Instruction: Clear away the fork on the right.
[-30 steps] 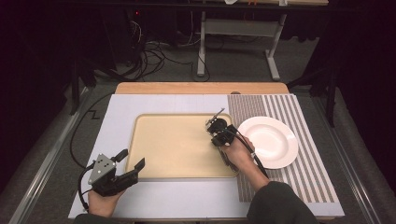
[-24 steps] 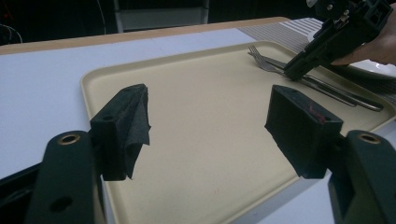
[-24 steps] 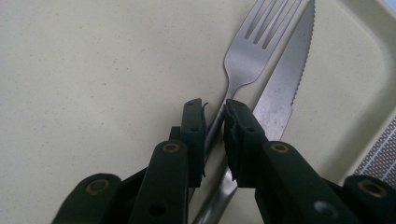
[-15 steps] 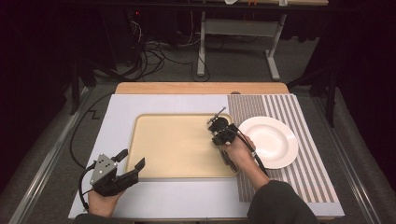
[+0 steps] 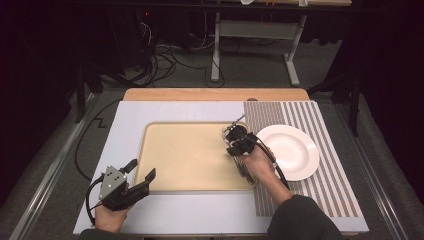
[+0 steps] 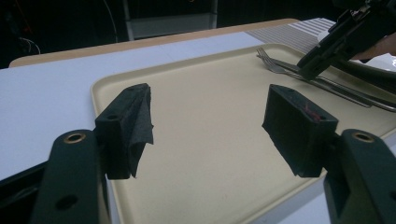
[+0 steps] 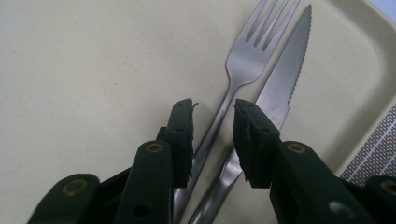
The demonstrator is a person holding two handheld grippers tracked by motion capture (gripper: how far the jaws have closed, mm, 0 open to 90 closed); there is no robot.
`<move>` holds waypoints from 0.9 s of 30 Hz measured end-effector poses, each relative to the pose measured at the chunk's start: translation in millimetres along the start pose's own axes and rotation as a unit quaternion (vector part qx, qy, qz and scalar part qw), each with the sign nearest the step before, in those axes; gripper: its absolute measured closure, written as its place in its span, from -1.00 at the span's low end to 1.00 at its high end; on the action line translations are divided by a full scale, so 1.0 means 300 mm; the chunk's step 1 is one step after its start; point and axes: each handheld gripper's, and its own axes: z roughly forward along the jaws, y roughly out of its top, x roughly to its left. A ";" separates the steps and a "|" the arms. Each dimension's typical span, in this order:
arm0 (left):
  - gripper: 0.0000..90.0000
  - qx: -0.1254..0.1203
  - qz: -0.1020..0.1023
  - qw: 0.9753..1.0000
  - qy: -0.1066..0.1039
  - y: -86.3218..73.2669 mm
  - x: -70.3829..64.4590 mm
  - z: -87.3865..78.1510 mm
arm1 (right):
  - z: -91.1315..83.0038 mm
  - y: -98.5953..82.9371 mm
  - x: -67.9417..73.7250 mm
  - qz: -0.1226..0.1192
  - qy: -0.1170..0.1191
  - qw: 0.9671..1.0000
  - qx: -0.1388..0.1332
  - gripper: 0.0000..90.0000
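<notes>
A steel fork (image 7: 252, 51) and a serrated knife (image 7: 285, 79) lie side by side along the right edge of a beige tray (image 5: 190, 155). My right gripper (image 7: 213, 126) hovers low over their handles, jaws a small way apart. The fork's handle runs up through the gap, and the knife passes under the right-hand jaw. In the high view this right gripper (image 5: 234, 131) is at the tray's right rim. My left gripper (image 5: 141, 169) is open and holds nothing at the tray's near left corner. In the left gripper view the left gripper (image 6: 210, 126) faces across the tray (image 6: 210, 93) toward the fork (image 6: 271, 63).
An empty white plate (image 5: 290, 150) rests on a striped mat (image 5: 320, 190) right of the tray. A white board (image 5: 175, 107) covers the wooden table. Cables and a metal stand sit on the floor beyond the far edge.
</notes>
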 end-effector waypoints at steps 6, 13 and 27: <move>-0.27 0.003 -0.018 1.000 -0.002 -0.001 0.010 -0.001 | -0.024 -0.014 -0.002 0.001 0.012 1.000 -0.013 0.48; -0.28 0.007 -0.012 1.000 0.003 -0.002 0.005 0.001 | -0.062 -0.048 -0.017 0.006 0.025 0.999 -0.031 0.41; -0.23 0.010 -0.017 1.000 -0.002 0.000 0.001 0.003 | -0.115 -0.117 -0.034 0.009 0.033 0.998 -0.062 0.26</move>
